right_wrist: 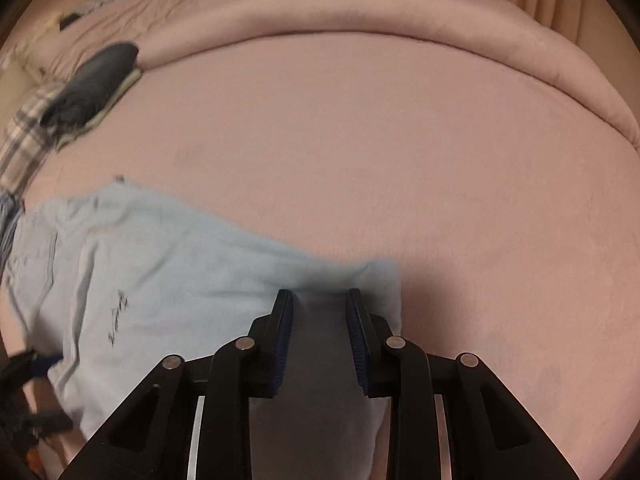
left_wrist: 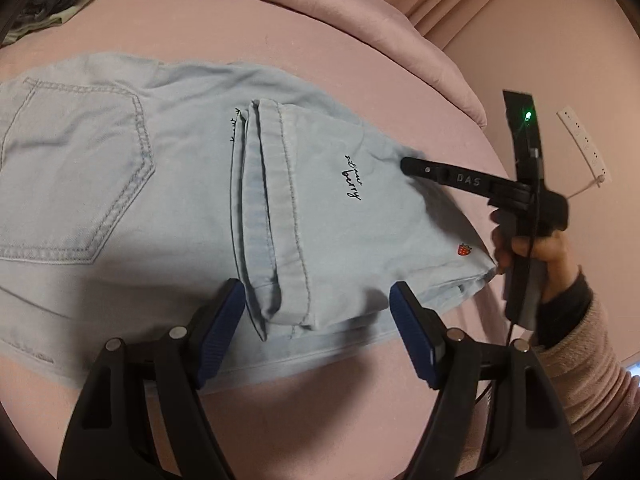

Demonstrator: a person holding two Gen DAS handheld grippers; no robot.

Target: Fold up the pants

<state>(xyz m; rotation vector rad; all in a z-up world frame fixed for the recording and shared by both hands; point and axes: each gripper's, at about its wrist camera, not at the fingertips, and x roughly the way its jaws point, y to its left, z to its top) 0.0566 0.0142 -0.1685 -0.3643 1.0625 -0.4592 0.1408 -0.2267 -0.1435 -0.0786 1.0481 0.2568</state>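
Light blue pants (left_wrist: 132, 184) lie flat on the pink bed, back pocket at the left, legs folded over so the cuffed hems (left_wrist: 276, 216) lie on top near the middle. My left gripper (left_wrist: 316, 300) is open, its blue pads on either side of the near edge of the hems, just above the cloth. My right gripper (right_wrist: 320, 296) is partly closed around the folded edge of the pants (right_wrist: 168, 280); whether it pinches the cloth is unclear. It also shows in the left wrist view (left_wrist: 412, 166), fingertips at the far right edge of the fold.
The pink bed sheet (right_wrist: 380, 160) stretches beyond the pants, with a rolled pink duvet (right_wrist: 360, 12) along the far side. A pile of dark and plaid clothes (right_wrist: 80, 88) lies at the far left. A white power strip (left_wrist: 584, 144) lies beside the bed.
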